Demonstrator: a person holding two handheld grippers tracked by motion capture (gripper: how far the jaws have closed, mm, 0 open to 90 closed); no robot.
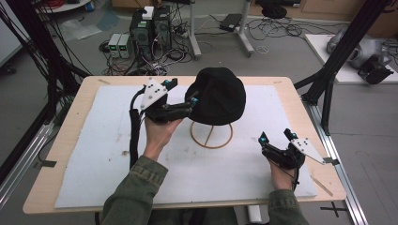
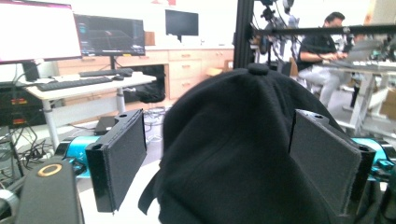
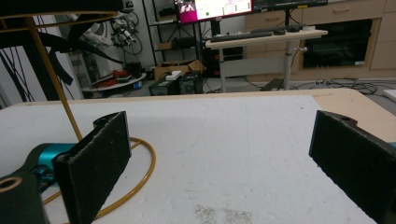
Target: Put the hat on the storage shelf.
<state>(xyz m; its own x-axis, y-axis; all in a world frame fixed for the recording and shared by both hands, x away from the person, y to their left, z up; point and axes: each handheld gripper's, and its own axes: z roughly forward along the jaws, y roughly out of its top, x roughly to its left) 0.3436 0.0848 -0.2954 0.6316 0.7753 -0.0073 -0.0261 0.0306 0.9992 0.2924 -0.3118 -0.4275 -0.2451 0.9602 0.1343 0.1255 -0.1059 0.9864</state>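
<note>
A black cap (image 1: 218, 96) sits on a gold wire stand (image 1: 211, 136) at the middle of the table. My left gripper (image 1: 182, 92) is open at the cap's left side. In the left gripper view the cap (image 2: 233, 154) bulges between the two spread jaws, and the pads (image 2: 121, 158) stand apart from the fabric. My right gripper (image 1: 275, 135) rests low at the front right, open with nothing in it. The right gripper (image 3: 223, 119) looks across bare white mat, with the stand's ring (image 3: 140, 177) and upright rod (image 3: 51, 79) to its left.
A white foam mat (image 1: 117, 164) covers most of the wooden table (image 1: 70, 122). Black frame posts (image 1: 338, 56) rise off the table's right far corner. Computer boxes and cables (image 1: 150, 33) lie on the floor beyond the far edge. A person (image 2: 322, 51) sits at a desk in the background.
</note>
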